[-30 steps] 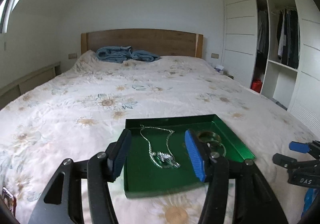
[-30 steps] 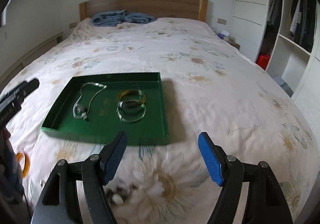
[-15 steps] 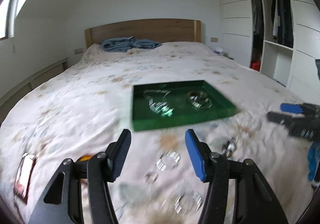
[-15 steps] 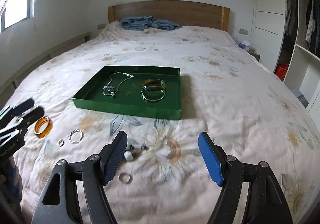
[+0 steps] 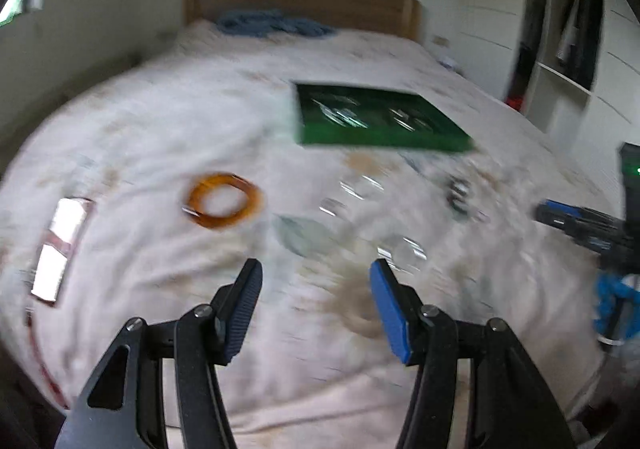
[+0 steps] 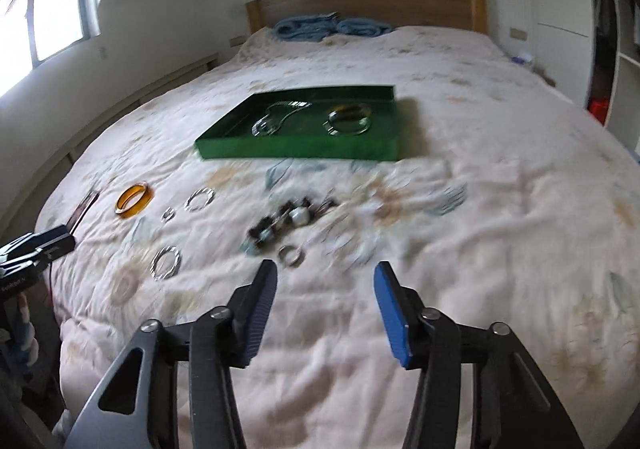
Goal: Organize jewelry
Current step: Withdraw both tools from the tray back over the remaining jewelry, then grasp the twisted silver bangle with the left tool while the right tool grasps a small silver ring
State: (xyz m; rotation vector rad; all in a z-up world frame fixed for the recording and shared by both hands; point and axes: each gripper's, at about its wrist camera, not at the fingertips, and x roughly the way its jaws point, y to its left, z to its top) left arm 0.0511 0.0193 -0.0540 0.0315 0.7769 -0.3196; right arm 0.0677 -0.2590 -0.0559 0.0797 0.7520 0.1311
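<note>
Both tongs hang with jaws apart and hold nothing: the left tongs (image 5: 316, 305) and the right tongs (image 6: 325, 303) above the bed (image 6: 500, 185). Ahead of them loose rings (image 6: 165, 263), earrings (image 6: 286, 219) and an amber bangle (image 6: 134, 199) lie scattered on the bedspread. Farther off, the green tray (image 6: 296, 149) holds a necklace (image 6: 276, 117) and two bangles (image 6: 350, 119).

A dark green tray (image 6: 304, 147) sits on a cream bedspread (image 6: 480, 177) patterned with faded tan flowers and grey-green leaves. An amber bangle (image 6: 134, 199) lies there too, below a blue blanket (image 6: 332, 27) and brown wooden headboard (image 6: 368, 1).
</note>
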